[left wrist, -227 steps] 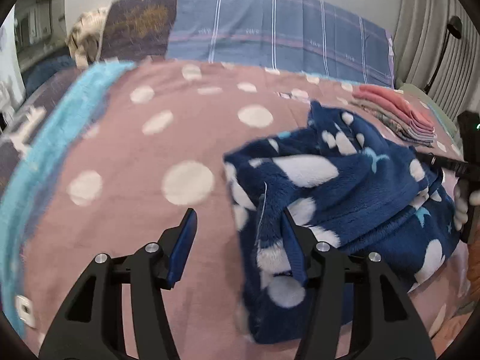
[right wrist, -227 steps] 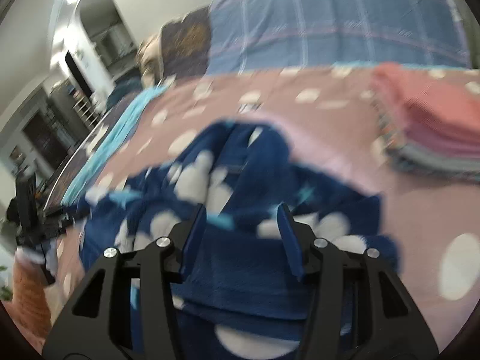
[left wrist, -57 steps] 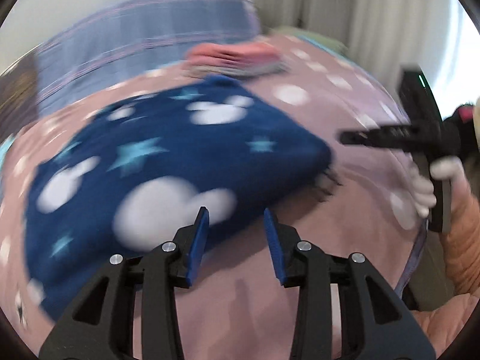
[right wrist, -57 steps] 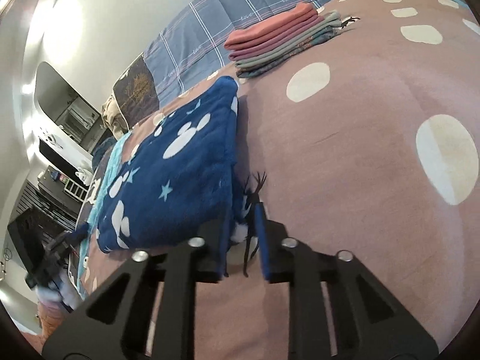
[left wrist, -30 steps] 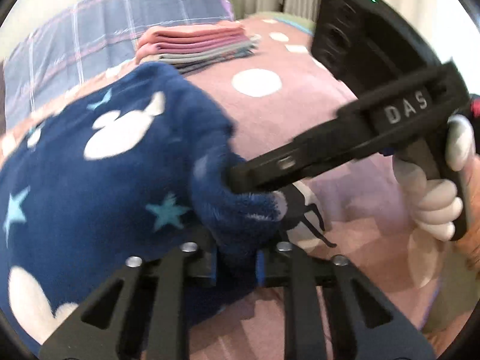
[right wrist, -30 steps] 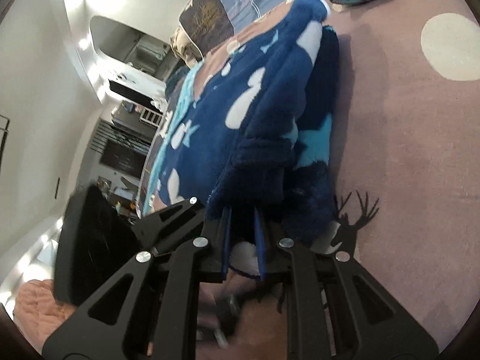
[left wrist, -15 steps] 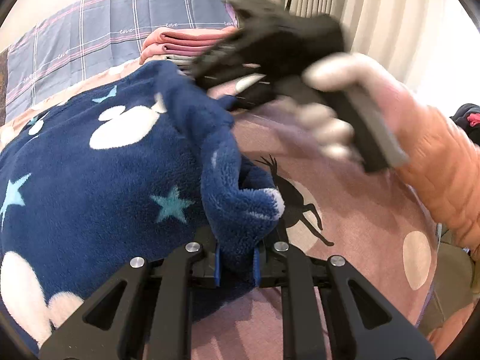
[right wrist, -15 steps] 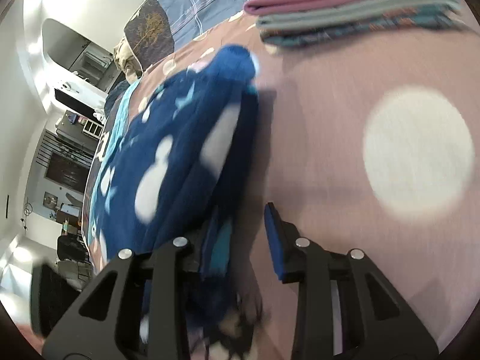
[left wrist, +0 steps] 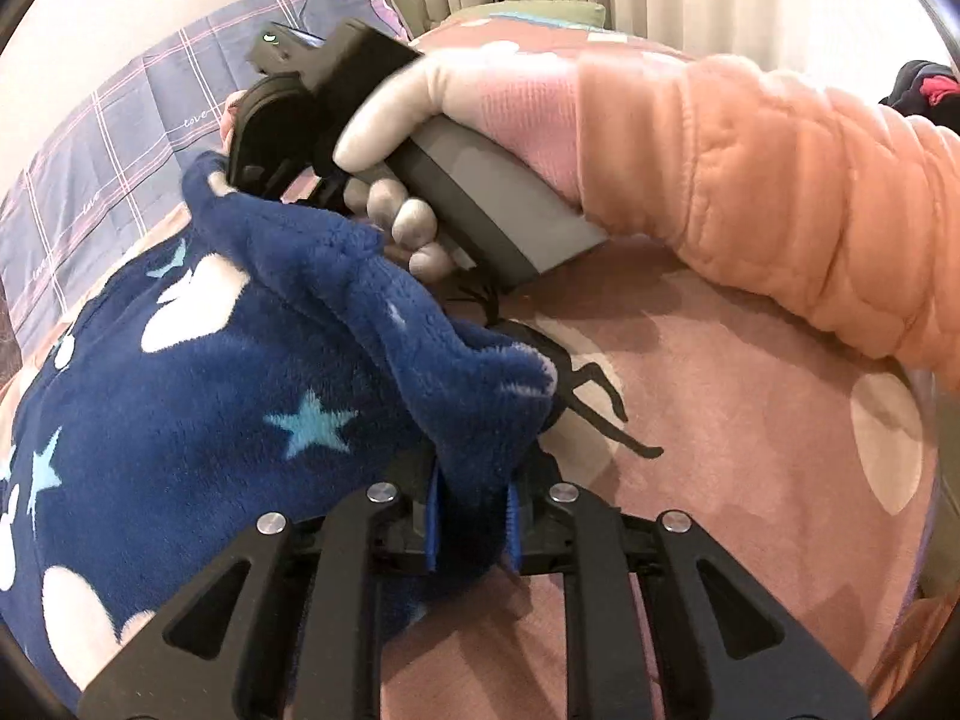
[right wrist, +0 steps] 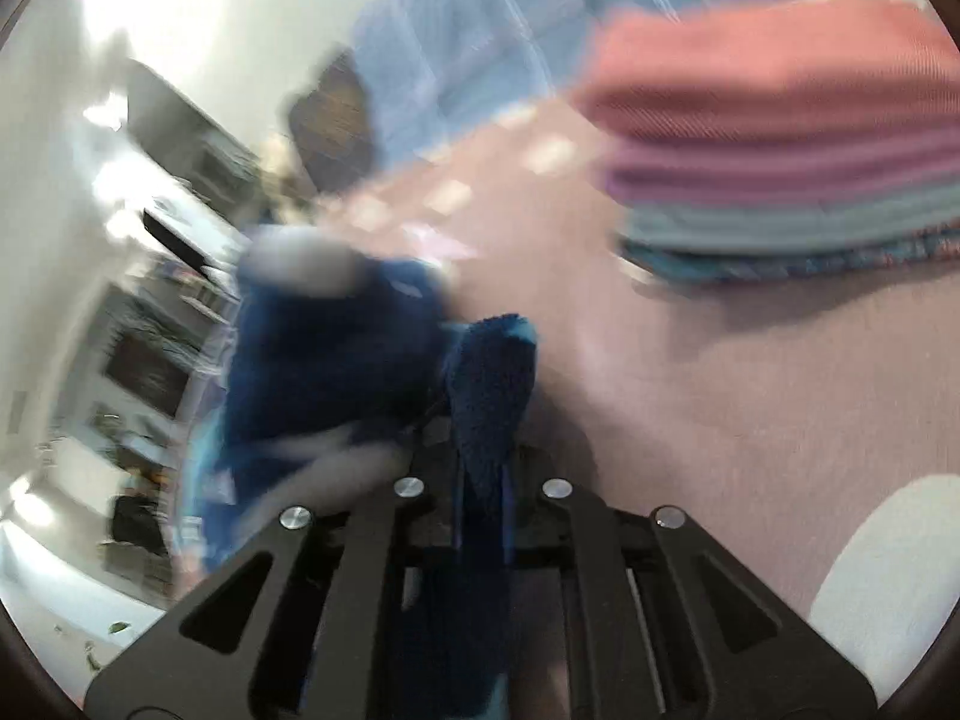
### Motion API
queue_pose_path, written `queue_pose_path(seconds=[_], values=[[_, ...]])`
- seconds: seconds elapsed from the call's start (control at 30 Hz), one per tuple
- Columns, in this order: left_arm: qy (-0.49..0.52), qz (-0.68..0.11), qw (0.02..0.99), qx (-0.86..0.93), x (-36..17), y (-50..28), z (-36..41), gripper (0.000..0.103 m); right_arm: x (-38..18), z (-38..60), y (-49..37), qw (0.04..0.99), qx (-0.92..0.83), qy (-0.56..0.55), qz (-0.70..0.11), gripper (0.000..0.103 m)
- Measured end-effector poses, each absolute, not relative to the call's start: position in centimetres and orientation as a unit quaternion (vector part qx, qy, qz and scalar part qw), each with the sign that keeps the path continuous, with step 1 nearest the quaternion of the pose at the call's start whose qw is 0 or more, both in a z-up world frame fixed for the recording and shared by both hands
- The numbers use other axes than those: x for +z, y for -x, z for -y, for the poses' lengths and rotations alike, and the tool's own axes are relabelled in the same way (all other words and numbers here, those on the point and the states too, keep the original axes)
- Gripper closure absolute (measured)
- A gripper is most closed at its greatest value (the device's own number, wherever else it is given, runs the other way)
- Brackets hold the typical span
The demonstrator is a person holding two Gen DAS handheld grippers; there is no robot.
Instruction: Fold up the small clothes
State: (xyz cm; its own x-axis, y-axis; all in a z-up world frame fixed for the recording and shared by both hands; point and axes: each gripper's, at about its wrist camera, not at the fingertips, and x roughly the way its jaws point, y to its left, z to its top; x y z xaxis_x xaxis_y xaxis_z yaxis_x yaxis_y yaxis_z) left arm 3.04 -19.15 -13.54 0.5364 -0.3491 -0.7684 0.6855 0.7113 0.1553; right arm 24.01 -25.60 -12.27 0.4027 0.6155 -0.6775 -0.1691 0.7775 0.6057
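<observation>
Both grippers, left gripper (left wrist: 471,519) & right gripper (right wrist: 483,516), are clamping the navy fleece garment (left wrist: 252,396) w/ stars over the bed (left wrist: 750,420).

Both handheld grippers are matte black, with open triangular frames, round silver screws and thin blue pads lining the jaws. The left gripper (left wrist: 471,519) and right gripper (right wrist: 483,510) look alike. The person's right hand (left wrist: 420,138) wears a pale glove, pink cuff and quilted orange sleeve (left wrist: 780,192).
</observation>
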Motion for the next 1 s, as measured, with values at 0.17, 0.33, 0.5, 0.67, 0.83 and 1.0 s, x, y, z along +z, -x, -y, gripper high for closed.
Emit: queue_pose_path(seconds=[0.17,0.33,0.5,0.67,0.83,1.0], values=[[-0.230,-0.366,0.848,-0.306,-13.6,-2.6,19.7,0.083,-11.5,28.1,-23.2,0.813,0.232,-0.261,-0.466,0.080],[-0.221,-0.367,0.848,-0.311,-13.6,-2.3,19.6,0.076,-7.9,30.3,-19.8,0.824,0.241,-0.253,-0.445,0.073],[-0.221,-0.365,0.848,-0.313,-13.4,-2.4,19.5,0.067,-9.1,28.1,-16.6,0.796,0.293,-0.216,-0.485,0.055],[-0.201,-0.359,0.854,-0.318,-12.9,-1.7,18.6,0.065,-10.0,27.5,-18.2,0.803,0.260,-0.230,-0.485,0.089],[-0.154,-0.355,0.851,-0.355,-10.6,0.4,15.6,0.062,-11.3,26.9,-17.9,0.808,0.238,-0.211,-0.496,0.087],[-0.043,-0.347,0.905,-0.240,-7.6,0.1,3.2,0.060,-10.0,29.5,-16.3,0.807,0.219,-0.235,-0.495,0.060]])
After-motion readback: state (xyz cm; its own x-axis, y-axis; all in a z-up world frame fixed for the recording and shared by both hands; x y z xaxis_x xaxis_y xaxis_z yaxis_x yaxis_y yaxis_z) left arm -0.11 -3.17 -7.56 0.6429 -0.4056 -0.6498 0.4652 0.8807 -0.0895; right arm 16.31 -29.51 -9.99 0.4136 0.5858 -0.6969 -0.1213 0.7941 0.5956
